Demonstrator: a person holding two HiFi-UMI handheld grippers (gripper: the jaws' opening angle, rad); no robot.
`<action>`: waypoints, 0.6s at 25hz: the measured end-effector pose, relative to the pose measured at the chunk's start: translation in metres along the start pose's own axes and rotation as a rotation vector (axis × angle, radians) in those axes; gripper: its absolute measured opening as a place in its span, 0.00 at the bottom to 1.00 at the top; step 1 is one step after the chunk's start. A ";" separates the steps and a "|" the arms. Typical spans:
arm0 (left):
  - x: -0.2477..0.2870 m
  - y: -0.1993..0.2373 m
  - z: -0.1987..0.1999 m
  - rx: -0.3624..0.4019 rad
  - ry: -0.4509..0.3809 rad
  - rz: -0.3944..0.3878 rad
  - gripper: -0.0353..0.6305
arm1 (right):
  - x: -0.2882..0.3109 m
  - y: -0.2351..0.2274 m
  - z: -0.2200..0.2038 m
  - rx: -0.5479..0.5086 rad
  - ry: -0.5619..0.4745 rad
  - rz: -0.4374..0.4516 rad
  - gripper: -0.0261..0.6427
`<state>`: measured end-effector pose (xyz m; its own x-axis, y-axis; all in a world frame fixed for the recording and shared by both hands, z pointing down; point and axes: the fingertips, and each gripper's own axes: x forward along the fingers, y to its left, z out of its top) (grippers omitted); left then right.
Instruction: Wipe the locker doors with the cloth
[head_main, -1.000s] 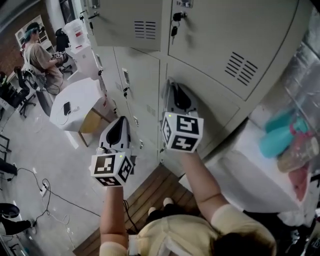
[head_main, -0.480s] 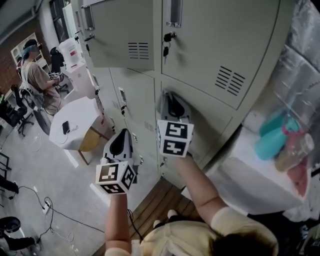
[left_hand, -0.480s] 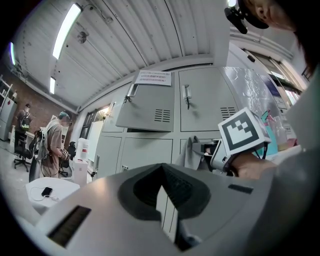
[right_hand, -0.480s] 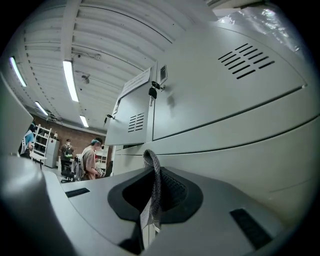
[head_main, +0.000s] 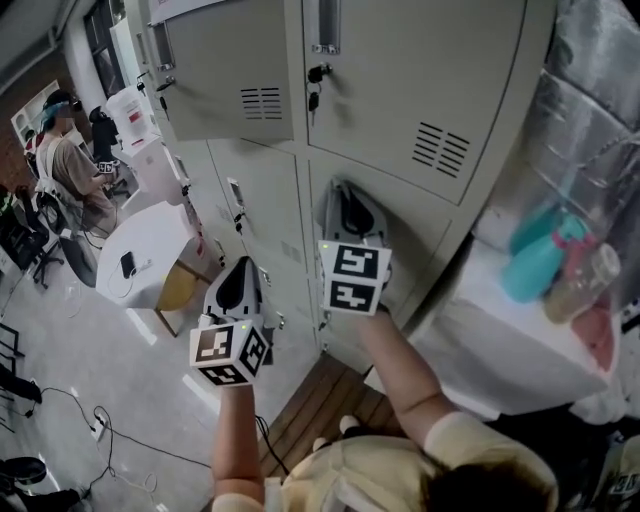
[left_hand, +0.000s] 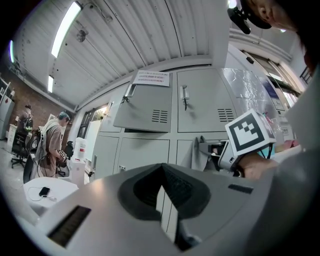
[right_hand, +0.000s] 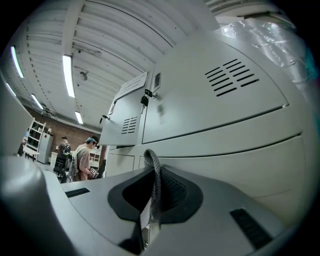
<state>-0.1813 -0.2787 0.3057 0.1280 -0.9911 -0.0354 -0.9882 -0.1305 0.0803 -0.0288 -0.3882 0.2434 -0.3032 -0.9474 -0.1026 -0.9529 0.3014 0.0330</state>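
The right tool (right_hand: 151, 182) is pinching the grey cloth (right_hand: 152, 161), with 1 fold poking up between its jaws. Only the left gripper view is showing that cloth hanging against the locker door (left_hand: 184, 150). The left tool (left_hand: 161, 172) is hovering narrow and empty. Higher up, a notice (left_hand: 150, 78) is showing print too small to read.

Grey floor (head_main: 60, 360), white table (head_main: 150, 235), ceiling strip light (left_hand: 65, 27).

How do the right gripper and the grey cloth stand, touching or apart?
Touching. The right gripper is shut on a fold of the grey cloth, shown plainly in its own view.
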 end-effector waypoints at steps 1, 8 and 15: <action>0.001 -0.002 0.000 -0.003 0.000 -0.006 0.06 | -0.003 -0.004 0.000 -0.002 -0.001 -0.008 0.07; 0.008 -0.028 -0.008 -0.024 0.018 -0.075 0.06 | -0.032 -0.037 0.000 -0.018 -0.005 -0.072 0.07; 0.018 -0.062 -0.018 -0.026 0.029 -0.153 0.06 | -0.063 -0.071 0.003 -0.038 -0.015 -0.139 0.07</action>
<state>-0.1162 -0.2885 0.3178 0.2796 -0.9599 -0.0207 -0.9545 -0.2802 0.1024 0.0584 -0.3493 0.2448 -0.1687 -0.9779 -0.1238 -0.9851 0.1630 0.0549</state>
